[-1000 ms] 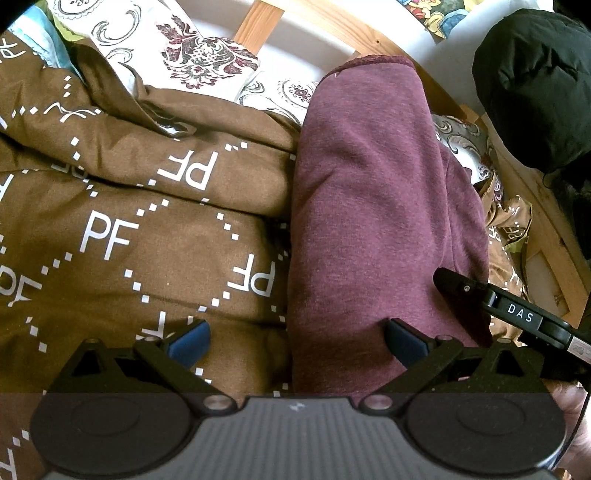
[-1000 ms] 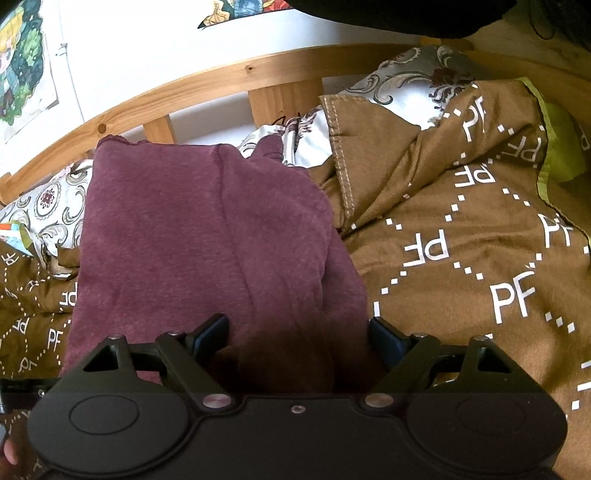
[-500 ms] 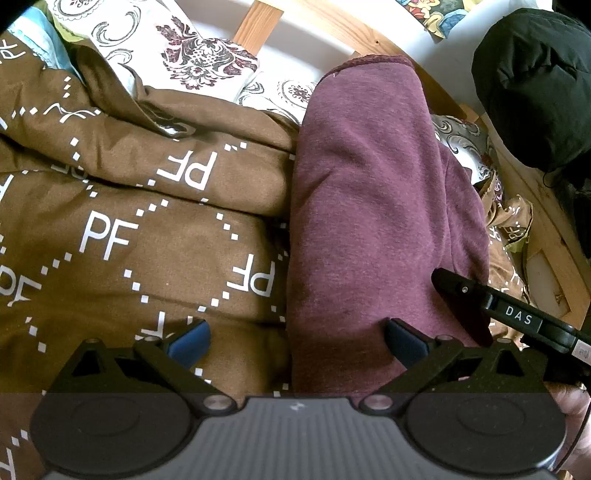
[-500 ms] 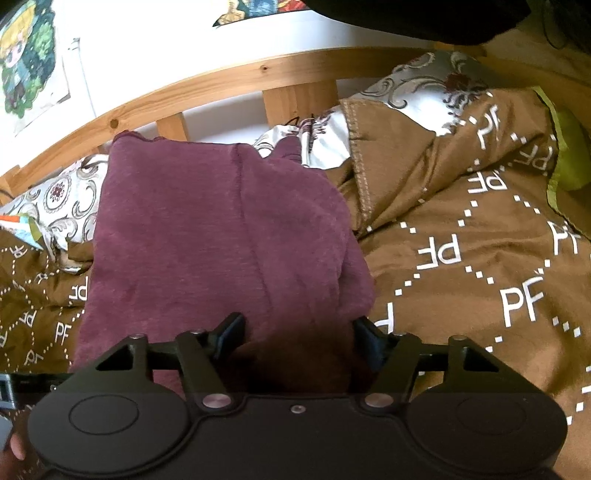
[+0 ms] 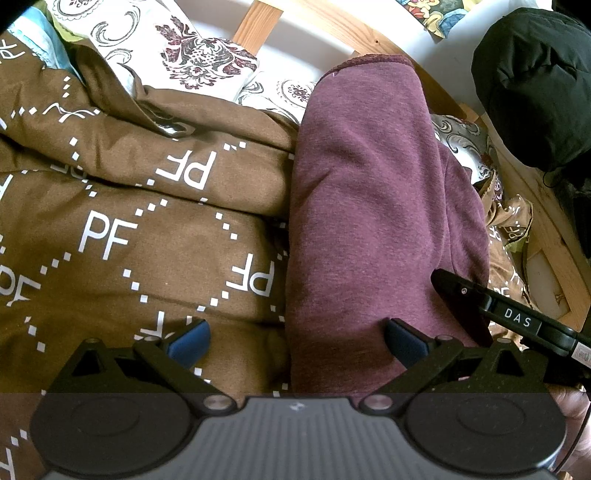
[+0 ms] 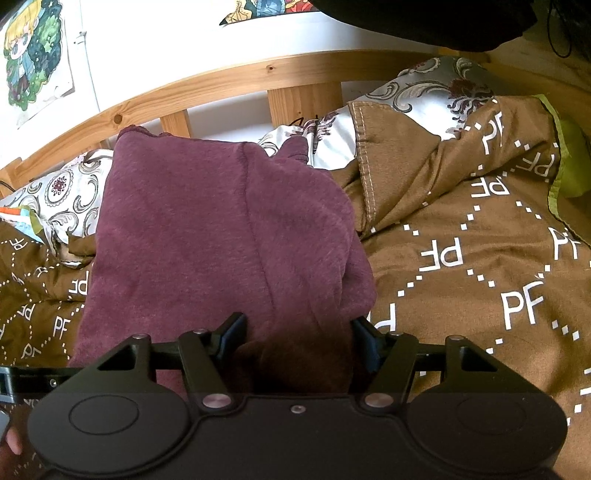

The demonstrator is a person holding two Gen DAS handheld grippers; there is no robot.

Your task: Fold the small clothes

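We see a maroon garment (image 6: pixel 221 236) of soft, matt, heathered fleece cloth lying on a brown quilted cover (image 6: pixel 461 266) of smooth fabric printed with white letters. The curved bed rail (image 6: pixel 280 74) is knotty, lightly glossy pale wood; the black gripper bodies look like matt, finely grained plastic with bright metal pivot pins.

A bed fills both views, covered by a brown quilt (image 5: pixel 122 236) printed with white "PF" letters and dotted diamonds. At its far edge lie white pillows (image 5: pixel 173 48) with dark floral scrolls. Behind them runs a pine headboard (image 6: pixel 266 79) of a curved rail on short posts, against a white wall (image 6: pixel 166 40). A cartoon poster (image 6: pixel 35 59) hangs on the wall's left part, another (image 6: pixel 269 9) higher up. A black bundle (image 5: pixel 532 85) sits beyond the bed's right edge. Soft daylight falls across everything.
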